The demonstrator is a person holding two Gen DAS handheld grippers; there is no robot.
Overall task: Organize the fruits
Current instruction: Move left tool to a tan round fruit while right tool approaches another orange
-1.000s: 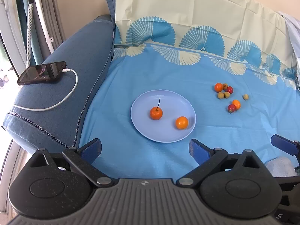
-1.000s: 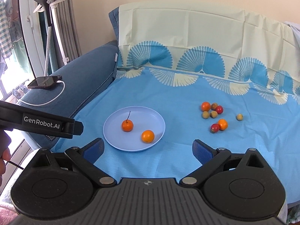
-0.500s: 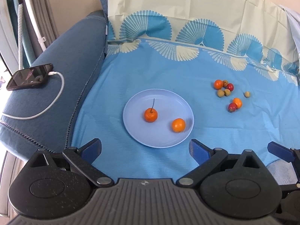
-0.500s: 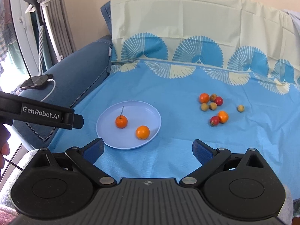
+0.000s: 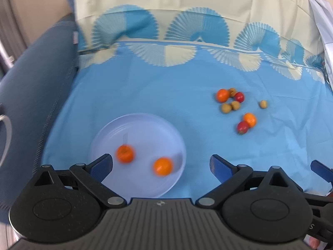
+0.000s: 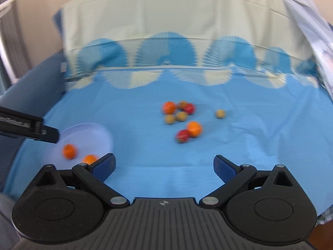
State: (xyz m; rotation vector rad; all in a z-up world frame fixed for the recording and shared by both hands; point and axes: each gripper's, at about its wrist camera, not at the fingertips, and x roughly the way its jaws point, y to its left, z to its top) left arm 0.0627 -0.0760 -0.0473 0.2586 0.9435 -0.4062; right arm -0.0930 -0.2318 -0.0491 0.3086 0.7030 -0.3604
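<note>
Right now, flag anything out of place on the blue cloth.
Eight small fruits lie loose on the blue cloth, off the plate, which holds only two orange fruits. Nothing looks spilled or damaged.

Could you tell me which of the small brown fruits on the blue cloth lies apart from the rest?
The lone brown fruit farthest right: bare cloth surrounds it, while the other three brown ones huddle with the orange and red fruits.

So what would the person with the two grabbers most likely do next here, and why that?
Probably ease the right gripper forward to the nearest loose fruit, the red fruit touching an orange one. Both grippers are open and empty, the plate holds only two orange fruits, and the loose cluster lies on the blue cloth straight ahead of the right gripper.
</note>
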